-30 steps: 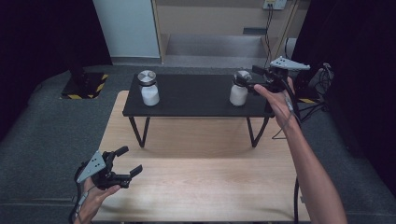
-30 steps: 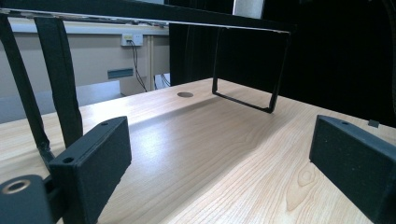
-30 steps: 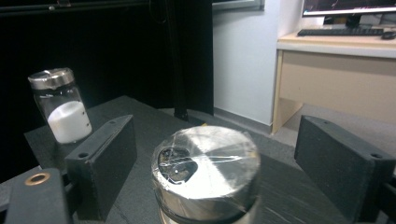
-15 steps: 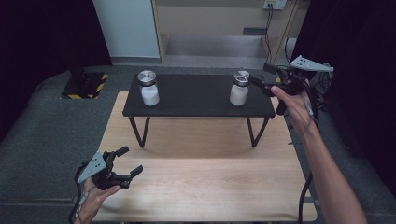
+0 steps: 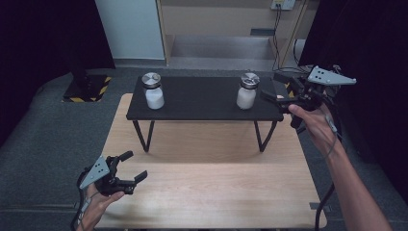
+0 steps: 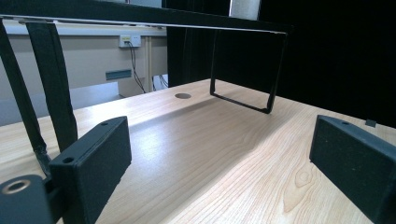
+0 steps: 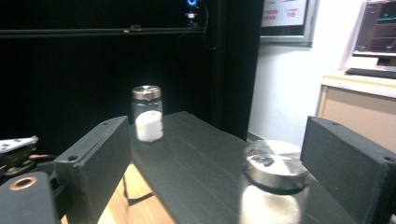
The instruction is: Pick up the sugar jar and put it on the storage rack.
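Two glass jars with metal lids and white contents stand on a low black stand (image 5: 202, 98): the left jar (image 5: 154, 91) and the right jar (image 5: 247, 91). My right gripper (image 5: 272, 86) hovers just off the stand's right end, pointing at the right jar and apart from it. Its jaws have just been opening and hold nothing. In the right gripper view the near jar (image 7: 273, 184) stands ahead of the wide-set jaws and the far jar (image 7: 148, 119) is farther along the stand. My left gripper (image 5: 135, 165) rests open and empty low over the wooden table (image 5: 216, 183), near its front left corner.
The stand's thin black legs (image 6: 243, 70) rise from the wooden tabletop (image 6: 210, 154) ahead of my left gripper. A yellow-and-black striped base (image 5: 86, 89) sits on the grey floor at the left. Cables hang by the wall at the back right.
My right gripper has drawn back to the right, away from the right jar, which stays standing on the stand. The left gripper has not moved.
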